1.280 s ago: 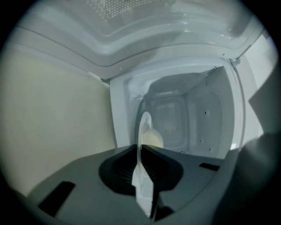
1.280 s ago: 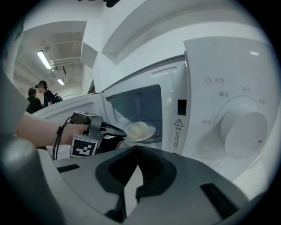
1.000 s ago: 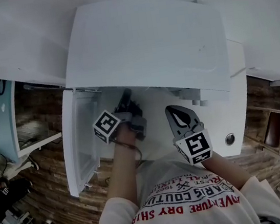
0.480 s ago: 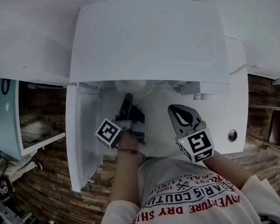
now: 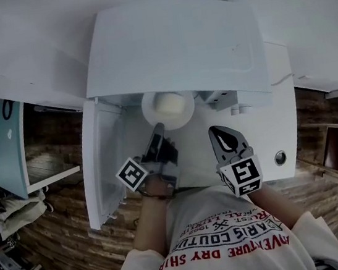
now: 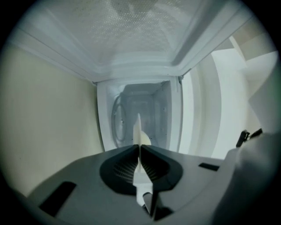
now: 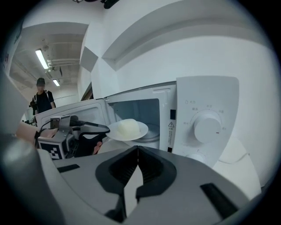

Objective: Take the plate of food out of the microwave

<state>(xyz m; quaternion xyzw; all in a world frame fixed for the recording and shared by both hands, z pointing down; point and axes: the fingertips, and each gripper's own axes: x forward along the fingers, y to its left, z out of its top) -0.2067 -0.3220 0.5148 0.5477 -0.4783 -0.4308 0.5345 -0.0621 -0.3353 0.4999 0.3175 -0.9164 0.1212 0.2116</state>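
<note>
A white plate (image 5: 167, 108) with a pale mound of food (image 5: 169, 104) hangs just outside the open front of the white microwave (image 5: 176, 49). My left gripper (image 5: 158, 129) is shut on the plate's near rim. In the left gripper view the plate (image 6: 138, 132) shows edge-on between the jaws, with the microwave's cavity (image 6: 145, 110) behind it. The right gripper view shows the plate (image 7: 128, 130) level in front of the cavity, held by the left gripper (image 7: 99, 128). My right gripper (image 5: 218, 133) hovers to the plate's right, shut on nothing (image 7: 137, 148).
The microwave door (image 5: 99, 172) stands open at the left. The control panel with its round knob (image 7: 206, 125) is at the right of the cavity. A person (image 7: 42, 100) stands far off in a corridor. A white wall rises behind the microwave.
The left gripper has drawn back toward me with the plate. The plate has come out from under the microwave's top into full view. The right gripper has hardly moved.
</note>
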